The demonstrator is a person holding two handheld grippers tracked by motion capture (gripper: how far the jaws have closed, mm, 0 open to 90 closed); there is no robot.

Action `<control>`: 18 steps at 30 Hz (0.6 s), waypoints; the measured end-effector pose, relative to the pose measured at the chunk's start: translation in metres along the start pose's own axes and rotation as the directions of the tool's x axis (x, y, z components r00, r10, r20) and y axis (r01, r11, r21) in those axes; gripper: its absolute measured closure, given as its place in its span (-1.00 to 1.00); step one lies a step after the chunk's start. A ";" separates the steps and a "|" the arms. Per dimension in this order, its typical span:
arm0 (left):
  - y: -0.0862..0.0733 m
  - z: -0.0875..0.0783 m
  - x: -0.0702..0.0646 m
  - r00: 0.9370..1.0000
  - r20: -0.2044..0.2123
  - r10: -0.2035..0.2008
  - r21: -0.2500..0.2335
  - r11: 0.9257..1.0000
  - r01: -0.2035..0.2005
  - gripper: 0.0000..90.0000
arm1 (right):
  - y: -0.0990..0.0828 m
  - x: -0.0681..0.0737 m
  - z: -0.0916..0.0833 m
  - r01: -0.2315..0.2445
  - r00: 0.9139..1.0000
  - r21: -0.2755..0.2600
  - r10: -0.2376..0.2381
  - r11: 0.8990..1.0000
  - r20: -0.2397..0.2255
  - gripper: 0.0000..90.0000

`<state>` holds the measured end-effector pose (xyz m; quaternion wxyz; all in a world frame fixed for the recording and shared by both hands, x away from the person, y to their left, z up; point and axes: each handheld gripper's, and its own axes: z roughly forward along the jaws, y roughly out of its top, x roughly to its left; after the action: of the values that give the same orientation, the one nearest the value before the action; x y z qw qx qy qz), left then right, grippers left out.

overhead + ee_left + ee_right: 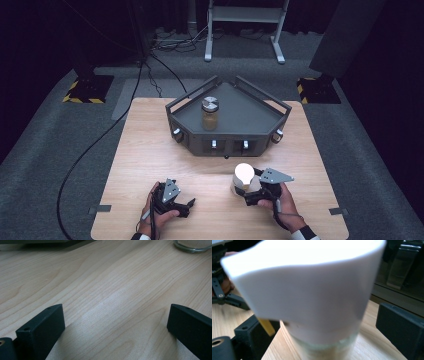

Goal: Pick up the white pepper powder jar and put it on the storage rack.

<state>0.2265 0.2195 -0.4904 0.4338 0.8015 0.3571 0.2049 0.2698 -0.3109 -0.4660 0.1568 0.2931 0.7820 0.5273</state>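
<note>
A glass jar with a white lid (243, 176) stands on the wooden table (150, 150) near its front right. My right gripper (248, 192) reaches around it from the near side. In the right gripper view the jar (312, 297) sits between the two black jaws, with a gap showing at the right jaw; the gripper (327, 326) is open. My left gripper (189, 207) rests open at the front left, its jaws wide over bare wood (115, 322). The jar's glass base (192, 246) shows at the top right of the left gripper view.
A grey angular tray (225, 146) stands at the table's far middle, holding a second jar (210, 114) with brownish contents and a grey lid. Cables (90, 145) run across the carpet to the left. A white stand (245, 30) is behind the table.
</note>
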 end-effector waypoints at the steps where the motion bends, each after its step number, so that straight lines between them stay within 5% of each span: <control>1: 0.000 0.000 0.000 1.000 0.000 0.000 0.000 1.000 0.000 -0.97 | 0.000 0.001 0.001 0.002 1.000 -0.004 -0.002 1.000 -0.001 -0.87; 18: 0.000 0.000 0.001 1.000 0.007 0.004 0.002 1.000 -0.004 -0.97 | -0.006 0.010 0.006 0.025 0.999 -0.047 -0.024 0.999 0.030 -0.36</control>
<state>0.2273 0.2202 -0.4902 0.4340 0.8032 0.3542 0.2026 0.2633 -0.3018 -0.4734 0.1816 0.2874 0.7704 0.5394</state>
